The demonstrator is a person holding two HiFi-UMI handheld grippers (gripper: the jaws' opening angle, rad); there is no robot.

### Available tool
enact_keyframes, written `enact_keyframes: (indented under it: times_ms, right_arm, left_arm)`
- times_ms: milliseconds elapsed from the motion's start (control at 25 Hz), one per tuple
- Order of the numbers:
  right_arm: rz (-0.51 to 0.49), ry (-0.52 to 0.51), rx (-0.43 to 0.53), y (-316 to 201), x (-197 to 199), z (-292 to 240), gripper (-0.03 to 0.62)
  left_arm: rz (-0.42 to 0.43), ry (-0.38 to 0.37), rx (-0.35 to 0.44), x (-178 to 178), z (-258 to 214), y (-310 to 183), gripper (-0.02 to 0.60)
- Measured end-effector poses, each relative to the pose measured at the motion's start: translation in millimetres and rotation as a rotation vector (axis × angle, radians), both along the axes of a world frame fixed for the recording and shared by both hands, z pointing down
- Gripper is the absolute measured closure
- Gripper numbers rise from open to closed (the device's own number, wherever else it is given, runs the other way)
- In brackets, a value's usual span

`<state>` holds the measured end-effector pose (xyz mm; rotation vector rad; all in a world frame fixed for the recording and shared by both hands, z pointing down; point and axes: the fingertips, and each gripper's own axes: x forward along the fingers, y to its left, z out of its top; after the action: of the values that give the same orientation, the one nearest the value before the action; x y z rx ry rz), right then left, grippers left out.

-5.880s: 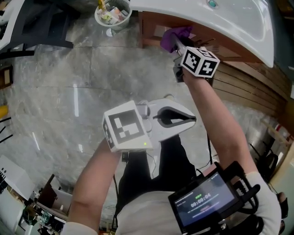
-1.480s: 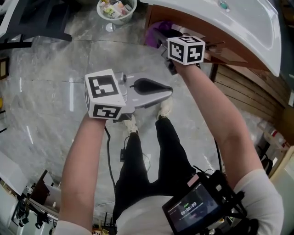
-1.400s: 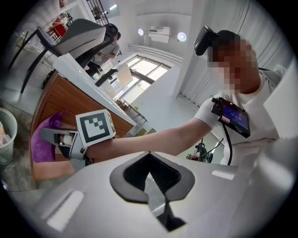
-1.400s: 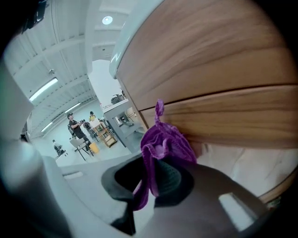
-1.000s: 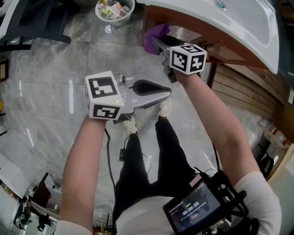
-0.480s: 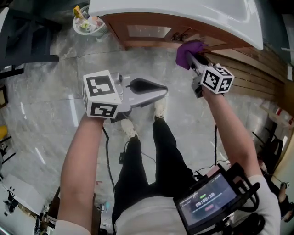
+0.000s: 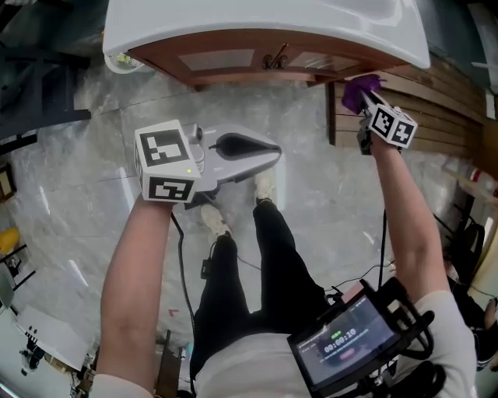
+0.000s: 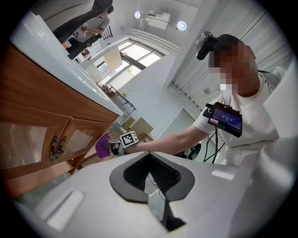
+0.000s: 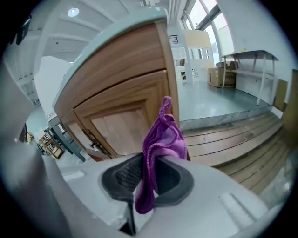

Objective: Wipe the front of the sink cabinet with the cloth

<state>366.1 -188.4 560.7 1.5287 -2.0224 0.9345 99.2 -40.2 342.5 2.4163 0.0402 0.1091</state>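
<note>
The wooden sink cabinet (image 7: 233,62) stands under a white basin (image 7: 257,23), with two door handles (image 7: 274,58) at its middle. My right gripper (image 7: 364,92) is at the cabinet's right end, shut on a purple cloth (image 7: 358,85). In the right gripper view the cloth (image 9: 163,137) hangs pinched between the jaws of that gripper (image 9: 149,179), close to the cabinet's front corner (image 9: 135,111). My left gripper (image 7: 274,151) hovers over the floor below the cabinet, shut and holding nothing. The left gripper view shows that gripper (image 8: 151,179), the cabinet doors (image 8: 42,111) and the cloth (image 8: 103,145).
A slatted wooden wall (image 7: 443,109) runs right of the cabinet. The marble floor (image 7: 78,194) spreads to the left, with a white basket (image 7: 117,62) half hidden by the basin. The person's legs and shoes (image 7: 264,186) are just below the cabinet.
My right gripper has carried the cloth from the cabinet's left end across its front to the right end. The left gripper has stayed shut in nearly the same place.
</note>
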Motion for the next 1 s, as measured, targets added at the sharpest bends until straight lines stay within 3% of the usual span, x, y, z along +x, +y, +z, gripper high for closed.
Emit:
enact_keyframes:
  times_ms: [200,640,1000]
  right_arm:
    - [0.009,-0.007,-0.01,-16,0,11,0.539]
    - [-0.124,-0.112,0.008,-25,-104,10,0.539]
    - [-0.223,-0.16,0.005,-15,-187,-2,0.539]
  left_arm:
    - [-0.008,-0.017,-0.02,6,11,0,0.577]
    - [-0.04,-0.035,-0.022,-5,17,-3,0.577]
    - [-0.078,-0.033,-0.016,-40,20,11,0.577]
